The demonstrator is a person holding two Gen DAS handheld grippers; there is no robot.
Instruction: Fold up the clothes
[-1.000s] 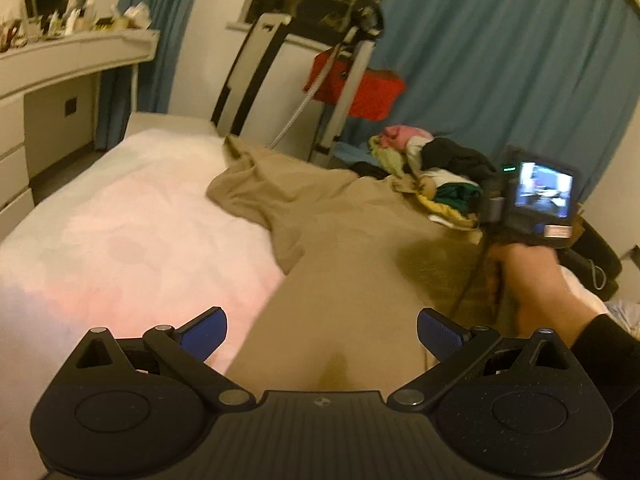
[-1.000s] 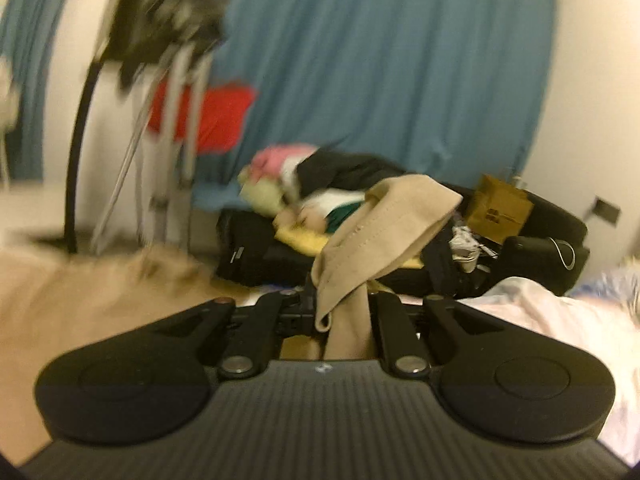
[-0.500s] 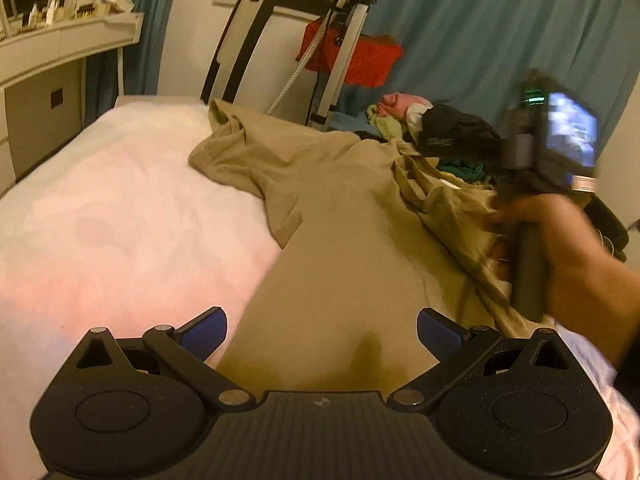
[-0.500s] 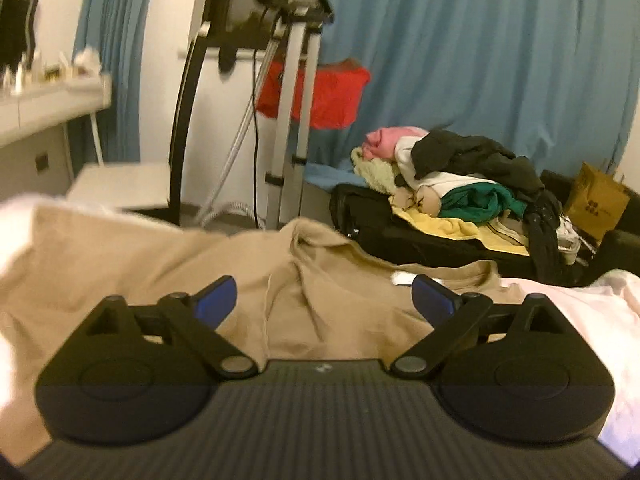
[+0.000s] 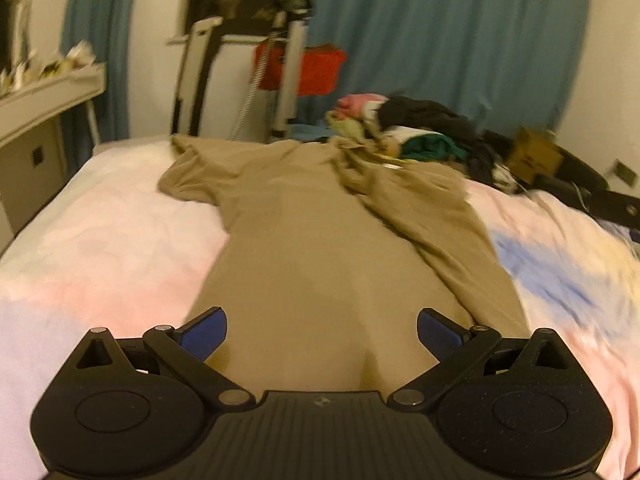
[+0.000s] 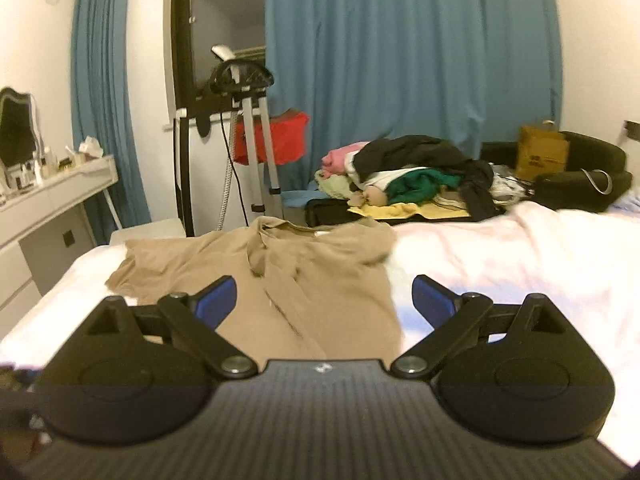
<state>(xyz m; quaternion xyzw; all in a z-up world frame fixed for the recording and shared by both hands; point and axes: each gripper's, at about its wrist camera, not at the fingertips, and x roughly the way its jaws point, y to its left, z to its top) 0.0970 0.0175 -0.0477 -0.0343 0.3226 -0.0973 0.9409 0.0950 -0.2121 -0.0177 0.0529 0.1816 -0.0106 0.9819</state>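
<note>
A tan shirt [image 5: 320,240] lies spread lengthwise on the pink-white bed cover [image 5: 100,240], its right side folded over towards the middle. It also shows in the right wrist view [image 6: 312,280], collar at the far end. My left gripper [image 5: 322,330] is open and empty, low over the near end of the shirt. My right gripper [image 6: 324,300] is open and empty, hovering above the shirt's near right part.
A pile of mixed clothes [image 6: 412,172] lies on a dark case beyond the bed. A garment steamer stand [image 6: 248,140], a red item [image 6: 276,140] and blue curtains [image 6: 400,60] stand behind. A white dresser [image 6: 48,208] is at the left.
My right gripper let go of the shirt's edge, opened and drew back; the edge now lies folded over. The right hand has left the left wrist view.
</note>
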